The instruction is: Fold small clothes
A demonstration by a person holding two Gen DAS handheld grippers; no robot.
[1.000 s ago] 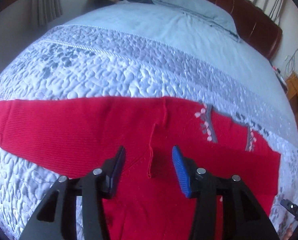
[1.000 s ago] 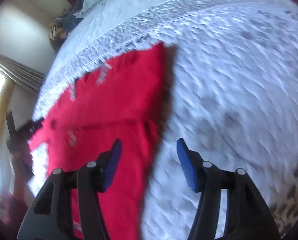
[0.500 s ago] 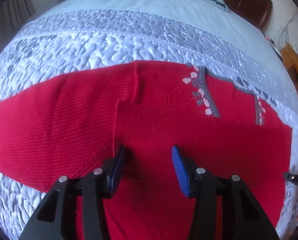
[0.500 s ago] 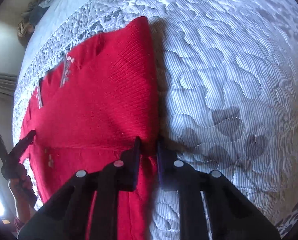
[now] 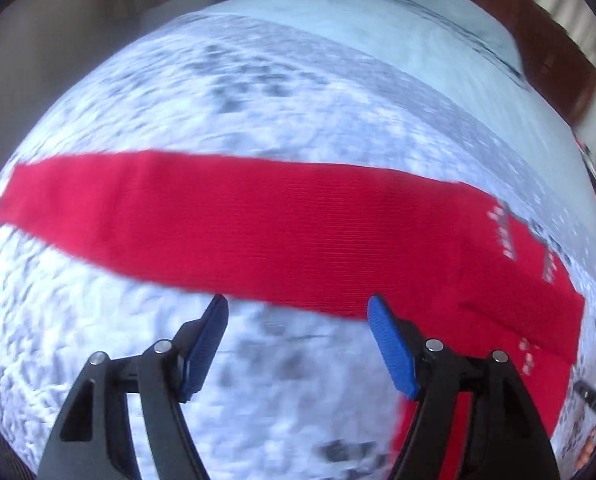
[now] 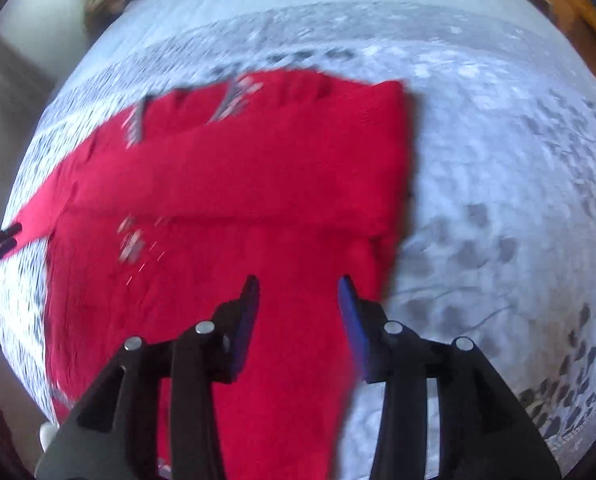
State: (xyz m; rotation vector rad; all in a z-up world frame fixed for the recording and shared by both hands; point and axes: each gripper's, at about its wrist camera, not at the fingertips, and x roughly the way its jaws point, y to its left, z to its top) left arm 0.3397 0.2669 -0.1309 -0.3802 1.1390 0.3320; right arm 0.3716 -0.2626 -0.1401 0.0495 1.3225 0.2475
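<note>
A red knit sweater (image 6: 226,216) lies flat on a quilted grey-and-white bedspread (image 6: 498,184), one sleeve (image 5: 202,216) stretched straight out from its body, another folded across its chest; the right gripper (image 6: 298,312) hovers over the sweater's lower half near its side edge, jaws parted and holding nothing; the left gripper (image 5: 296,344) hangs over the quilt just short of the outstretched sleeve, jaws spread wide and empty; a brown headboard (image 5: 554,64) stands beyond the sweater.
</note>
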